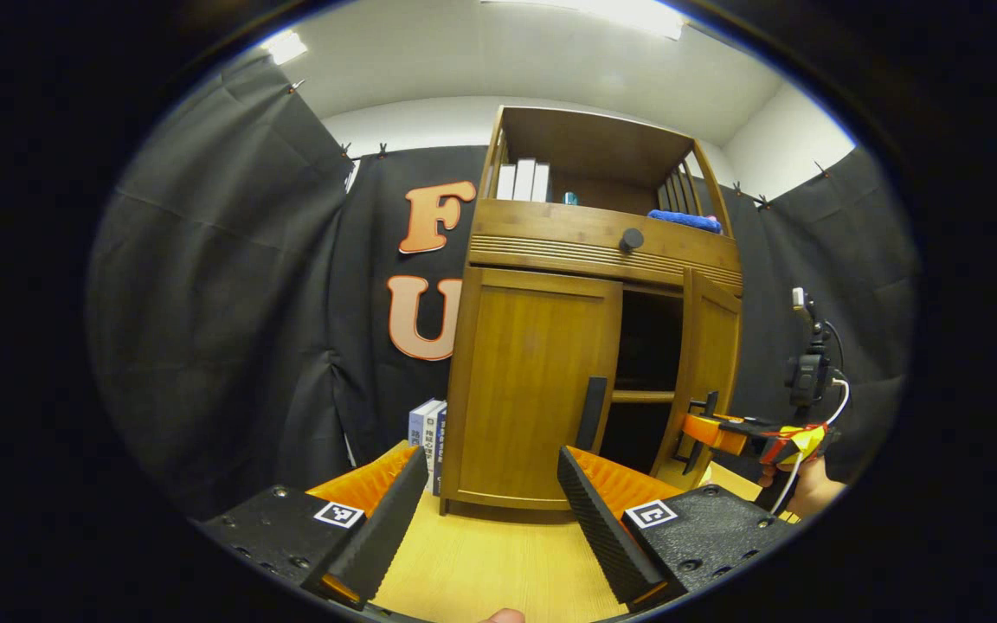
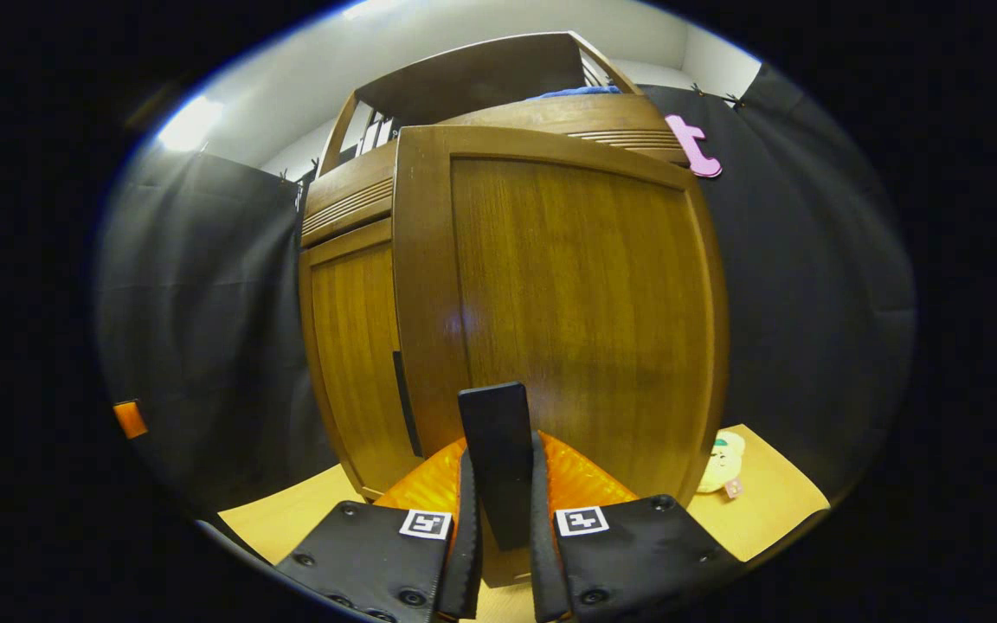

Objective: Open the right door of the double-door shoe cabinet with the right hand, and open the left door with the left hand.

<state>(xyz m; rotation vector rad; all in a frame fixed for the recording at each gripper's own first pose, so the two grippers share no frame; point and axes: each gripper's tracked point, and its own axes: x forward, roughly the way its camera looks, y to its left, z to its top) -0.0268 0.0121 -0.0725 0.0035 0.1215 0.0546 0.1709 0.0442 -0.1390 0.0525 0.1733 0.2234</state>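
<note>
Right gripper point(image 2: 498, 554) seen with jaws pinched on the dark handle point(image 2: 497, 450) of the right door point(image 2: 568, 303), handle standing upright between the two fingers; same gripper point(image 1: 706, 428) seen from the left gripper view at that door's point(image 1: 710, 363) handle, held by a hand point(image 1: 810, 489). Right door swung partly out from the shoe cabinet point(image 1: 585, 251), a dark gap with one inner shelf point(image 1: 641, 396) exposed between the doors. Left gripper point(image 1: 490, 510) held back from the cabinet over the bench point(image 1: 498, 562), jaws spread wide and gripping nothing. Left door point(image 1: 533, 381) shut flush, its dark handle point(image 1: 592, 414) at the inner edge, ahead of the jaws and slightly toward the right finger, well apart from both. Books point(image 1: 427, 437) upright on the bench just beside the cabinet's left side. Small doll point(image 2: 722, 463) on the bench near the right door's outer edge. Bare bench surface open between the left jaws and the cabinet base.
</note>
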